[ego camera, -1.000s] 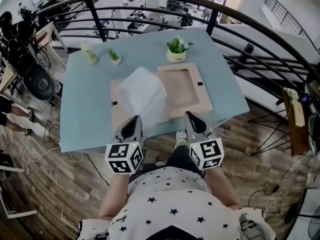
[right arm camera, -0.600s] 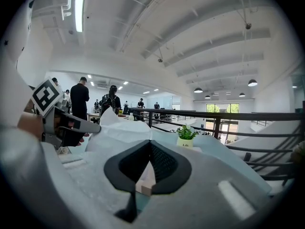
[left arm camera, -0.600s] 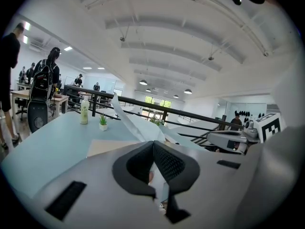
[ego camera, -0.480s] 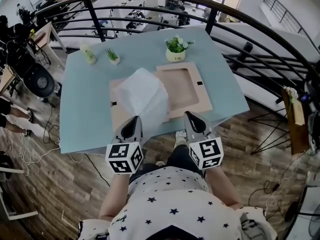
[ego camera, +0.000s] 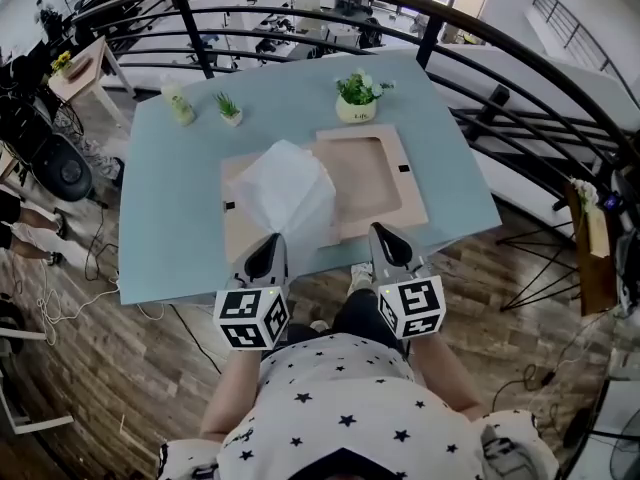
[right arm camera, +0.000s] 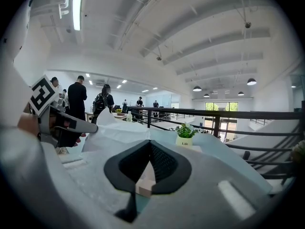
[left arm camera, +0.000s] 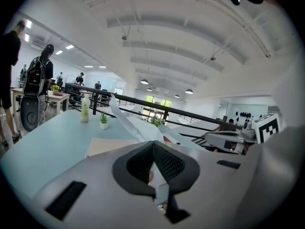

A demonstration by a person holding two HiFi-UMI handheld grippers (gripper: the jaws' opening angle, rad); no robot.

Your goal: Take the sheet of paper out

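My head view looks steeply down from behind the jaws; both gripper views, close, share the potted plant (ego camera: 357, 96) ahead.

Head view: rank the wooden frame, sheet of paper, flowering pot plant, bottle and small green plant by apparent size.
1. wooden frame and sheet of paper, about alike; the paper is raised nearer the camera, so unranked.
2. flowering pot plant.
3. bottle and small green plant, too close to separate.

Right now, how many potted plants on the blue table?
2. A small potted plant sits far left, beside the bottle; a larger flowering potted plant stands behind the wooden frame. None seems hidden.
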